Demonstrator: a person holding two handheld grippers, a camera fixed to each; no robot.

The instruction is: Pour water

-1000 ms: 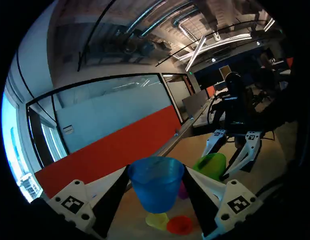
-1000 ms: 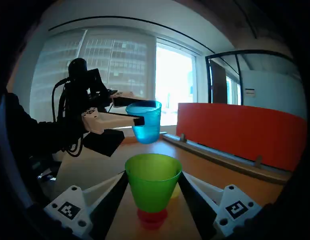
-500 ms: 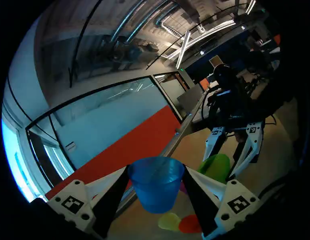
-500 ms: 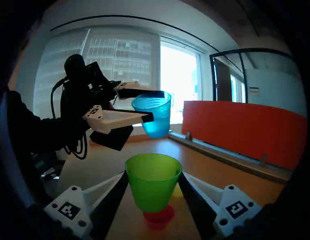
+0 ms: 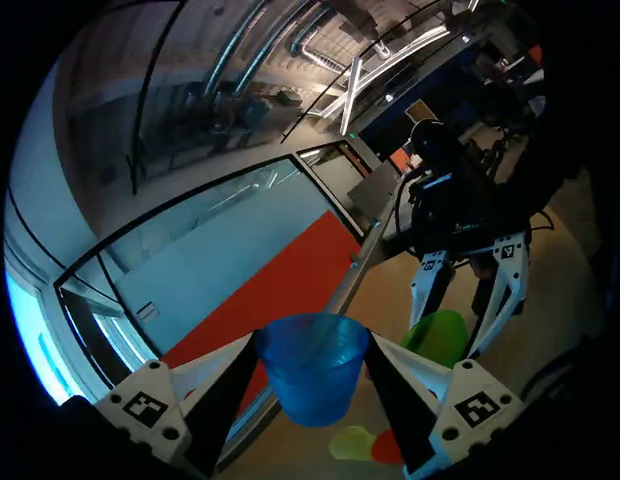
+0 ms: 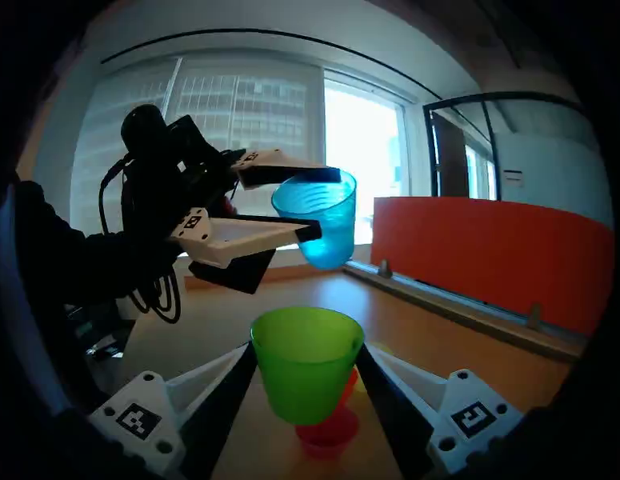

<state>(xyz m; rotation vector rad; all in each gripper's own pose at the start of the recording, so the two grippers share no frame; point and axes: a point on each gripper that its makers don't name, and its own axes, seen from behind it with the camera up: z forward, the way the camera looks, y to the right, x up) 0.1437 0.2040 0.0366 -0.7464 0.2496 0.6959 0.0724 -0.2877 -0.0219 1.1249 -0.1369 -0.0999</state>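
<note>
Fingers (image 5: 230, 392) of the left gripper (image 5: 312, 346) squeeze the blue cup (image 5: 312, 384) from both sides, tilting it slightly toward the green cup (image 6: 307, 372). The right gripper (image 6: 307, 356) clamps that one upright, near and lower, likely so its open mouth catches the pour. No water is falling yet. A red cup (image 6: 330, 432) sits on the wooden table (image 6: 438, 336) beneath

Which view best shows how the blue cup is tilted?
The right gripper view: it shows the blue cup from the side, tilted, clamped between the left tongs beyond the green cup. The left gripper view faces its wall and rim up close, so tilt is hard to read.
</note>
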